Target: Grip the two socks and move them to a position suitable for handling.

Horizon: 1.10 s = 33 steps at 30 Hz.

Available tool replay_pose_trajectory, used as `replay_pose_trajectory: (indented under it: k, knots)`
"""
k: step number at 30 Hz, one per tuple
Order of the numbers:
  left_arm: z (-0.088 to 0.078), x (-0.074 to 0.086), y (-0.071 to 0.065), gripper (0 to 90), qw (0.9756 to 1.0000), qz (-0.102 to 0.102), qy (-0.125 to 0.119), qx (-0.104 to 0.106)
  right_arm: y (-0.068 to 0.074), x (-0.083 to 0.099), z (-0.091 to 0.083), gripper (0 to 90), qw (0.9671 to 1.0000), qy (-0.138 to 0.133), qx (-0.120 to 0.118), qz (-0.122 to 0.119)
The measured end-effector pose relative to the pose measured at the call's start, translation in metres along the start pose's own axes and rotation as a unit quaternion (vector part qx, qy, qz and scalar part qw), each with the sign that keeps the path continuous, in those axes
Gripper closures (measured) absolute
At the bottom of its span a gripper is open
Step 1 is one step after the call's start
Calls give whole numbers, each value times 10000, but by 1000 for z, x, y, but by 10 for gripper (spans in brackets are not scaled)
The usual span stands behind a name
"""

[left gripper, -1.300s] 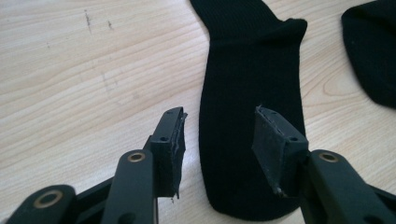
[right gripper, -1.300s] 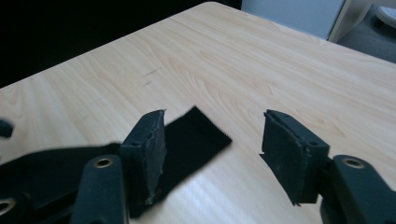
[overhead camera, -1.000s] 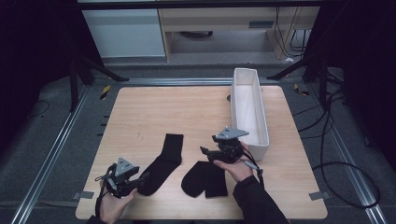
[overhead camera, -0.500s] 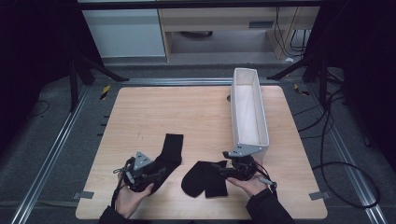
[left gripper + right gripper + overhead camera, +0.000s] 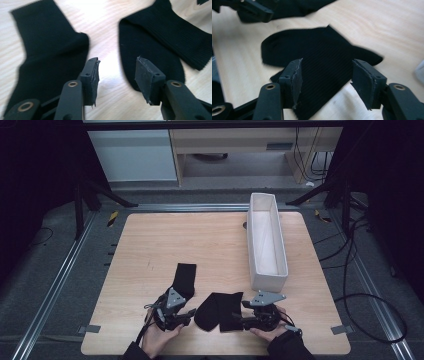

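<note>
Socks, black: two. One sock point(image 5: 183, 280) lies flat at the bench's near left; the second sock point(image 5: 219, 311), folded over itself, lies just right of it, near the front edge. Grippers: two. Left gripper point(image 5: 187, 314) sits low between the socks, fingers point(image 5: 91, 75) apart, just been closing, nothing held. Right gripper point(image 5: 239, 316) has fingers point(image 5: 294, 80) wide either side of the folded sock's ribbed cuff, just been closing, not pressing it. White bin point(image 5: 267, 240): one, long, at the right. Wooden bench point(image 5: 200, 240): one.

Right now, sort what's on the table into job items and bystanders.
In the job: flat black sock; folded black sock; left gripper; right gripper.
Lying about: long white plastic bin; pale wooden table.
</note>
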<state>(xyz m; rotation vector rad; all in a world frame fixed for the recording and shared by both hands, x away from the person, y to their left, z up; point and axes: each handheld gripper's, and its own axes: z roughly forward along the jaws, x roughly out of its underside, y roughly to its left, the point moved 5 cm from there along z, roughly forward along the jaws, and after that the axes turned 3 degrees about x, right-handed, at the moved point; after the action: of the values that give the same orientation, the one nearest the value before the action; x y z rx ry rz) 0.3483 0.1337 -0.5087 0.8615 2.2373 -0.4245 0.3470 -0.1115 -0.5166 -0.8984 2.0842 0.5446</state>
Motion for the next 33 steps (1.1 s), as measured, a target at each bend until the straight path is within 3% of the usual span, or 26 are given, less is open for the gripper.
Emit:
replay_pose_trajectory:
  k: [7, 12, 15, 19, 23, 25, 28, 33]
  knots:
    - [16, 4, -20, 553, 9994, 193, 234, 173, 15, 18, 2, 461, 9993, 228, -240, -163]
    - [25, 8, -29, 609, 9982, 443, 387, 126, 20, 24, 7, 497, 9982, 413, -258, -353]
    - [26, 7, -32, 658, 9981, 470, 386, 107, 19, 25, 7, 567, 9983, 400, -244, -342]
    - [27, 7, -34, 745, 9982, 398, 417, 143, 18, 24, 8, 766, 9979, 453, -170, -429]
    - [28, 6, -35, 810, 9982, 405, 436, 123, 17, 21, 7, 849, 9980, 578, -245, -89]
    - [27, 6, -34, 823, 9980, 437, 428, 173, 16, 16, 5, 874, 9985, 473, -271, -16]
    - [26, 7, -31, 830, 9978, 304, 411, 432, 13, 1, 1, 876, 9998, 98, -195, 47]
    - [23, 9, -30, 834, 9970, 343, 445, 528, 1, -33, -3, 880, 9987, -473, -72, 177]
